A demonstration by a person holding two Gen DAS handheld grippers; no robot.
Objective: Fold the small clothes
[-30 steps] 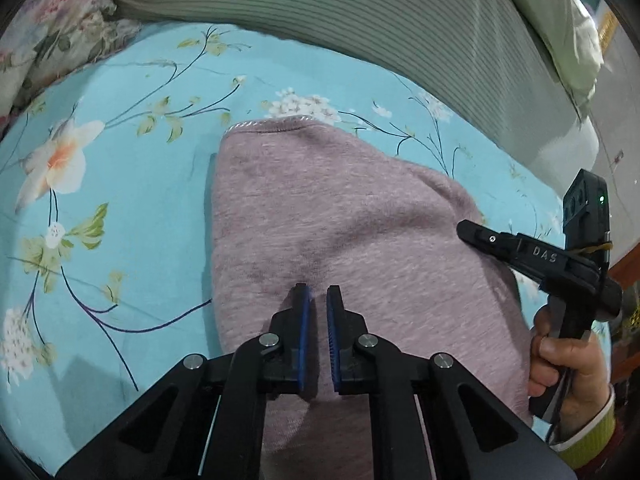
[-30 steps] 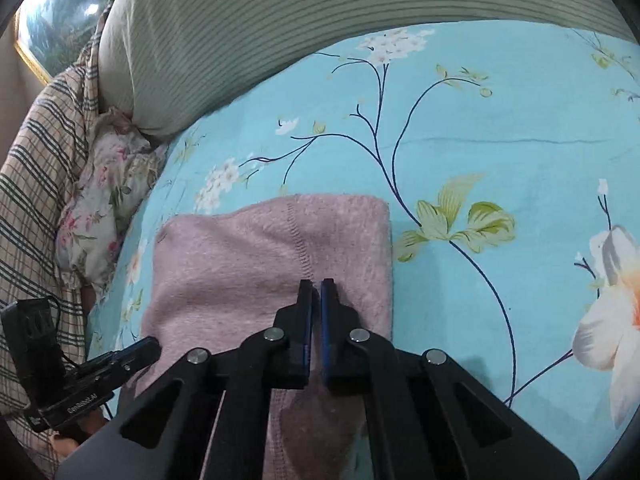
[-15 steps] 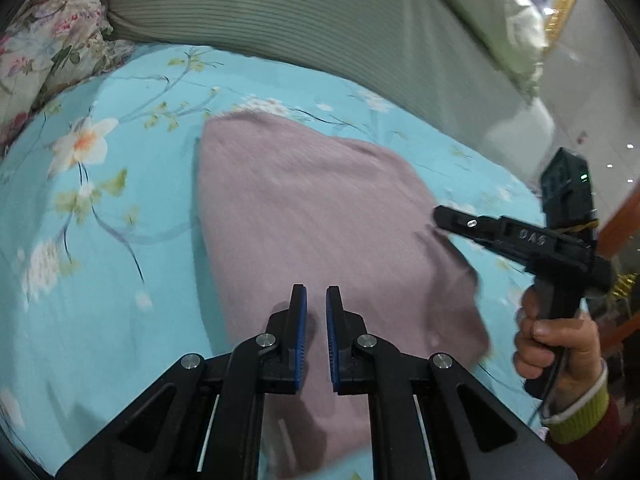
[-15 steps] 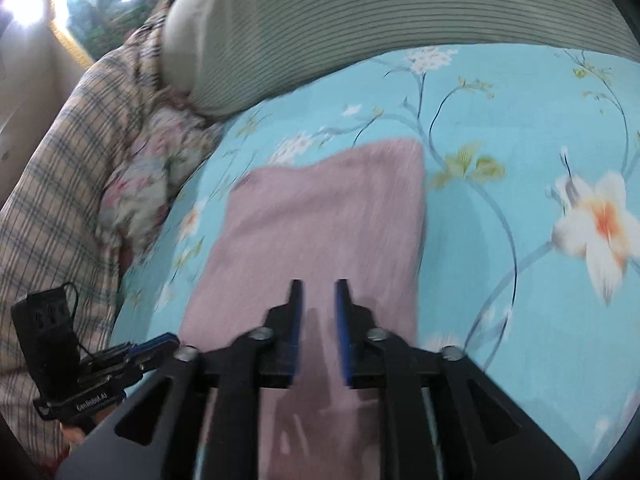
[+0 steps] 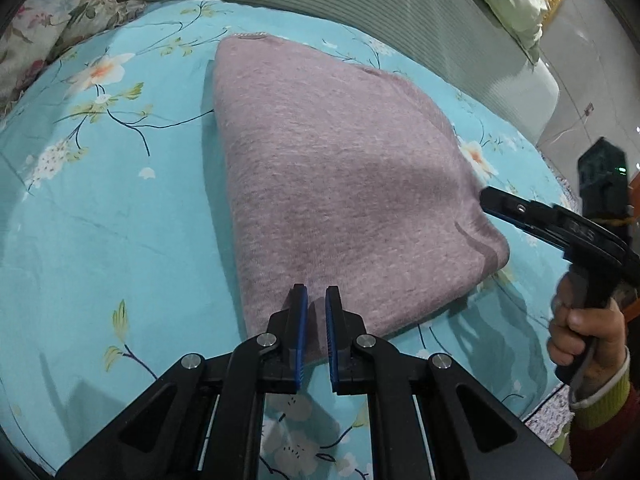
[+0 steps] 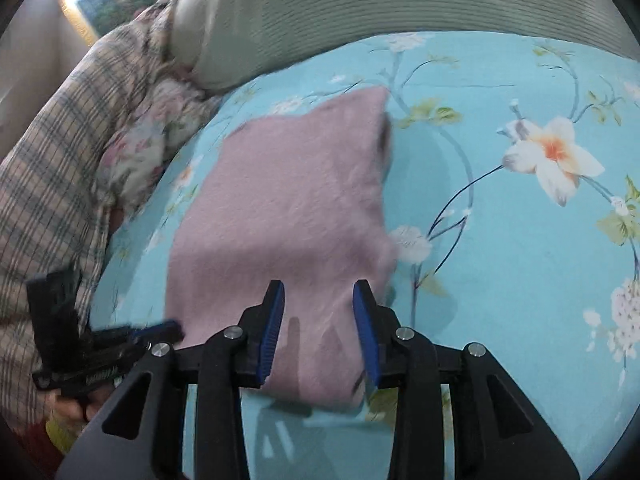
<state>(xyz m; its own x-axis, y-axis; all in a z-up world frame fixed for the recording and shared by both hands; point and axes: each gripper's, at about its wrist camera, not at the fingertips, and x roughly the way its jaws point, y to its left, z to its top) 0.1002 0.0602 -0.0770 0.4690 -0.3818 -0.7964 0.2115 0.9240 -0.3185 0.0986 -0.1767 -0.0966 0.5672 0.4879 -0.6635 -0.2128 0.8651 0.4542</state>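
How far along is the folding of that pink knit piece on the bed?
Done: the pink knit garment lies folded flat on the blue floral sheet. In hand: nothing; the right tool is open above it, the left tool nearly shut and empty. Left: perhaps another fold or tidying.

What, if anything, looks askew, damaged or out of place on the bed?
Nothing stands out. The folded pink garment lies flat and compact on the floral bedsheet, its edges fairly even, with no gripper holding it.
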